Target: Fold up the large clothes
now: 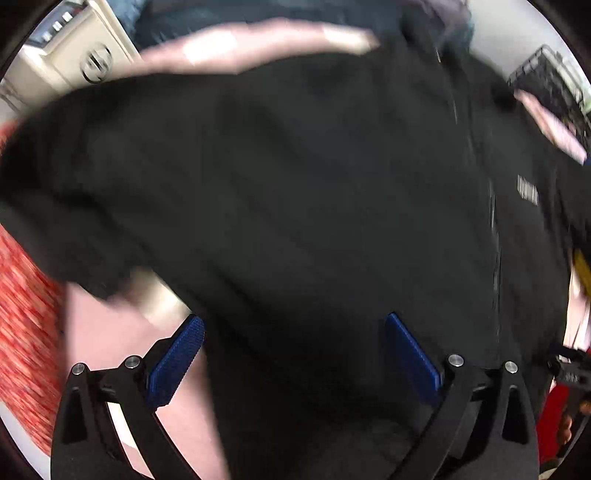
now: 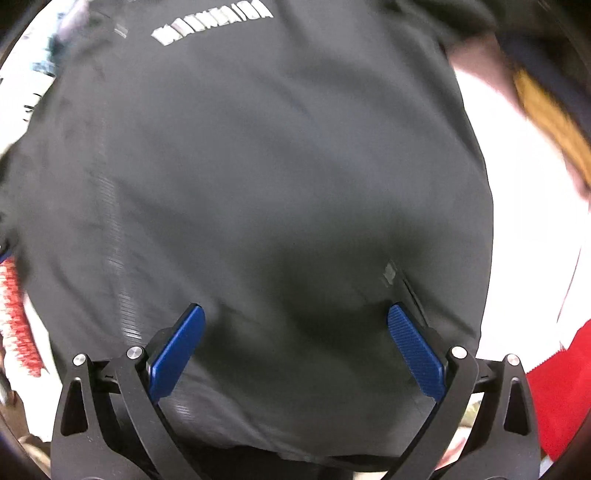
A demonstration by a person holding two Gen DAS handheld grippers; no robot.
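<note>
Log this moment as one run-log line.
task: fold clothes | left gripper: open, empty | right gripper: open, empty | black jacket: spread beneath both | phase: regrasp pending

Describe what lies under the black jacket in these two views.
Around the black jacket a pale pink surface shows at its edges, so the jacket seems to lie on it. Anything directly beneath is covered by the fabric.

Below my cameras, a pale pink surface (image 1: 110, 332) carries a black zip-front jacket (image 1: 314, 184) spread flat across it, white lettering (image 2: 210, 26) on its chest. I also see red-and-white fabric (image 1: 26, 314) at one edge and a red cloth (image 2: 554, 387) at another
</note>
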